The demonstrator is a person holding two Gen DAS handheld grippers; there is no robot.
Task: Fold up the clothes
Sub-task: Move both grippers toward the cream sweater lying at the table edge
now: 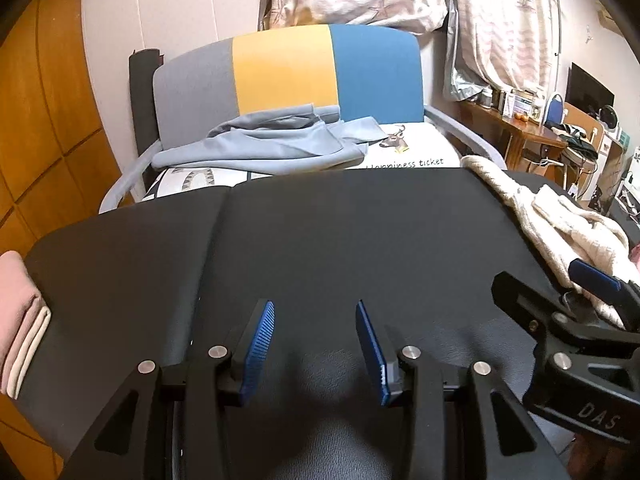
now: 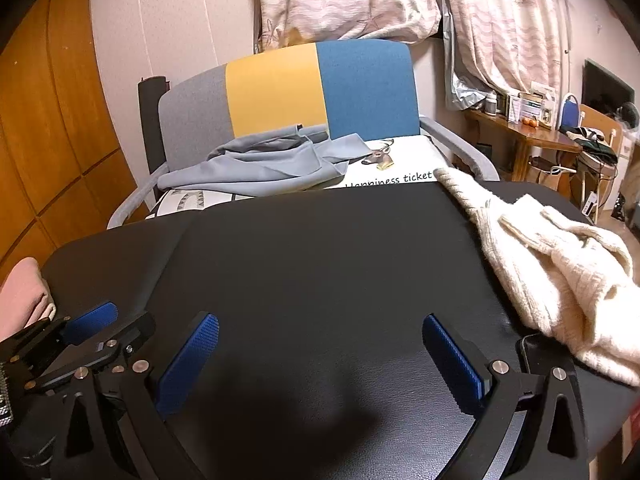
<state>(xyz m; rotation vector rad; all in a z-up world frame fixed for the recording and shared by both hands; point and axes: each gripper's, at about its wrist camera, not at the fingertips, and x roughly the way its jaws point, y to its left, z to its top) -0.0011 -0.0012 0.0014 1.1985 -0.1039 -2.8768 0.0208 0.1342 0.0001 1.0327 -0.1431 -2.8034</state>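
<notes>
The cream sweater point(image 2: 560, 280) lies rumpled at the right edge of the dark surface point(image 2: 320, 260); our left gripper point(image 1: 316, 344) and right gripper point(image 2: 320, 360) both hover with fingers apart, holding nothing. We judge it needs spreading flat mid-surface.

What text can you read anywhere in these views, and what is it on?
"Happiness ticket": white deer-print cushion on the chair; first letters partly cut off by the table edge.
"DAS": body of the right gripper, seen from the left wrist.
Packages on the wooden shelf: too small to read.

Sweater point(image 2: 560, 280) on table point(image 2: 320, 260) right; folded stack point(image 1: 20, 320) left edge; chair point(image 1: 320, 72) behind w/ garment point(image 1: 272, 144).
</notes>
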